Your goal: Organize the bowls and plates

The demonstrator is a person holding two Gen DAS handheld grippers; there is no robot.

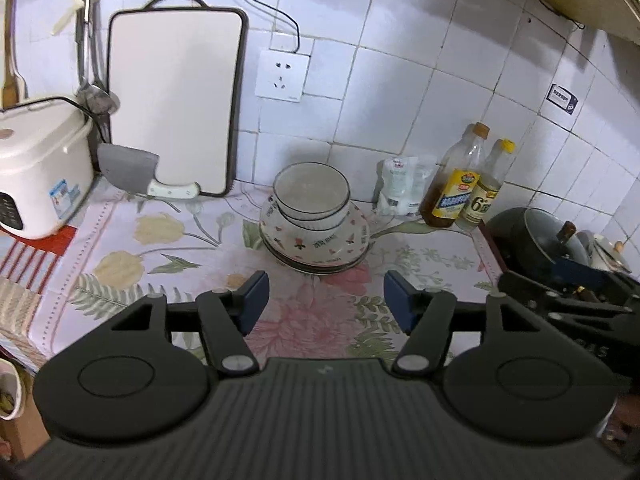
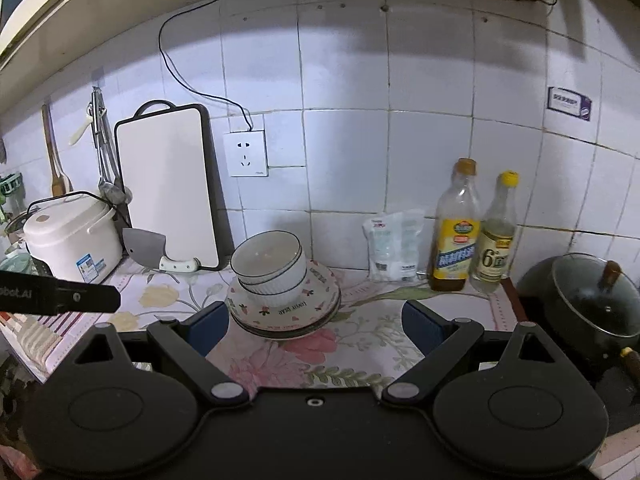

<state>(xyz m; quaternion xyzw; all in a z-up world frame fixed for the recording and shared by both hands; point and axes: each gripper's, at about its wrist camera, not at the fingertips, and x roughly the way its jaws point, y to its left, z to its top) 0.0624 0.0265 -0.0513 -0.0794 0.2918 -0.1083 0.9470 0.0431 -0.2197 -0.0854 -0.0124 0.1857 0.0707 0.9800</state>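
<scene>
A stack of white bowls with dark rims [image 1: 311,194] sits nested on a stack of flowered plates [image 1: 352,240] at the back of the floral counter cloth. The same bowls [image 2: 269,266] and plates [image 2: 320,300] show in the right wrist view. My left gripper [image 1: 326,300] is open and empty, a little in front of the stack. My right gripper [image 2: 316,324] is open and empty, with its left finger just in front of the plates' left edge. Part of the right gripper [image 1: 560,304] shows at the right of the left wrist view.
A white cutting board [image 1: 176,100] and a cleaver [image 1: 132,174] lean at the back wall. A rice cooker [image 1: 40,168] stands left. Two bottles [image 1: 464,184] and a plastic bag [image 1: 400,188] stand right of the stack. A lidded pot [image 2: 596,304] sits far right.
</scene>
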